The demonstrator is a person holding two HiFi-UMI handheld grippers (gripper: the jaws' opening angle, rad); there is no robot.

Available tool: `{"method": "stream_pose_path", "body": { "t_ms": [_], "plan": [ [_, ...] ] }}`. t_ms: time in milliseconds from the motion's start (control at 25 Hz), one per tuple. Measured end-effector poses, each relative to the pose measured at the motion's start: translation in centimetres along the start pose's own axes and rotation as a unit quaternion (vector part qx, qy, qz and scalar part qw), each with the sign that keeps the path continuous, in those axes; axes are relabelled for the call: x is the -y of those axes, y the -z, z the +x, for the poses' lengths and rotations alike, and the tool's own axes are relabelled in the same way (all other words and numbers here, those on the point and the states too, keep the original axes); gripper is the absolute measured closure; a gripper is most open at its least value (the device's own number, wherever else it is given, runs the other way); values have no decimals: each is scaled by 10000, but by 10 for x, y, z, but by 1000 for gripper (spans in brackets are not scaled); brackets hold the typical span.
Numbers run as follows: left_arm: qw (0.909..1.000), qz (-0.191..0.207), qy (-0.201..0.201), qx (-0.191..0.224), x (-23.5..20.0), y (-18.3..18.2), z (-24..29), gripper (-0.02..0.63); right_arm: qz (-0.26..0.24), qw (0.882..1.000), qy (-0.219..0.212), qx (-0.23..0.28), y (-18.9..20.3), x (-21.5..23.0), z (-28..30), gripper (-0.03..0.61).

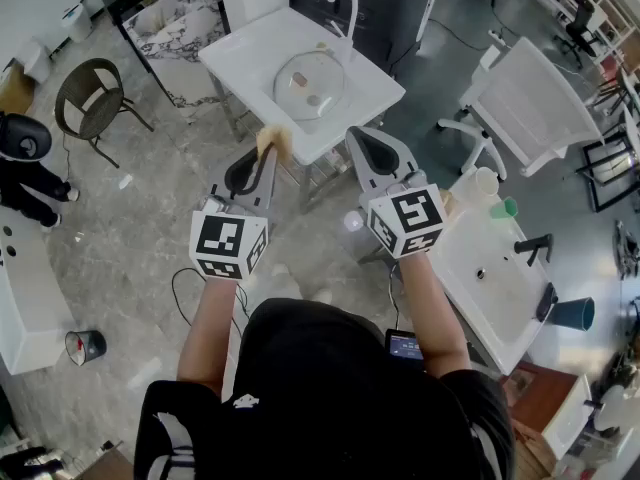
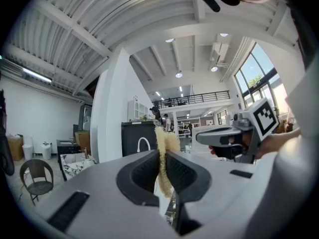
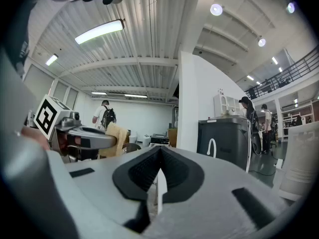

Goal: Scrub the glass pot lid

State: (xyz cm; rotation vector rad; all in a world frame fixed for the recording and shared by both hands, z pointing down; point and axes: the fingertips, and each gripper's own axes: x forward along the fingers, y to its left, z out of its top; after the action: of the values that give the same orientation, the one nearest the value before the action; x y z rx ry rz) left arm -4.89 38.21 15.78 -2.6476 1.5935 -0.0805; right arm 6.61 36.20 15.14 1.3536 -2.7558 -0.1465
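Observation:
The glass pot lid (image 1: 308, 83) lies in the basin of a white sink table (image 1: 245, 53) ahead of me, under a curved white faucet (image 1: 345, 3). My left gripper (image 1: 263, 155) is held level short of the table's near edge, shut on a yellow sponge (image 1: 270, 141). In the left gripper view the sponge (image 2: 165, 142) stands pinched between the dark pads of that gripper (image 2: 162, 156). My right gripper (image 1: 358, 138) hovers beside it, apart from the lid. Its jaws (image 3: 160, 153) are shut with nothing between them. Each gripper view shows the other gripper (image 2: 232, 135) (image 3: 84, 136) alongside.
A second white sink (image 1: 490, 268) stands at the right with a green cup (image 1: 505, 208) and a teal cup (image 1: 573, 313). There is a white chair (image 1: 530, 98) at the back right and a round brown chair (image 1: 90, 98) at the left. A small bin (image 1: 85, 346) sits on the floor.

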Motion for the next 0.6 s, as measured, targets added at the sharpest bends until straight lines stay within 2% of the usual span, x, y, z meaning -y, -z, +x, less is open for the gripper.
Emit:
{"method": "stream_pose_path", "body": {
  "t_ms": [320,600],
  "plan": [
    [10000,-18,-32,-21,4,-2,4,591,118,9999,-30,11,4,8,-6,581],
    [9998,-101,-71,-141,9,11,5,591,137,9998,-83,-116,19,12,-8,581]
  ]
}}
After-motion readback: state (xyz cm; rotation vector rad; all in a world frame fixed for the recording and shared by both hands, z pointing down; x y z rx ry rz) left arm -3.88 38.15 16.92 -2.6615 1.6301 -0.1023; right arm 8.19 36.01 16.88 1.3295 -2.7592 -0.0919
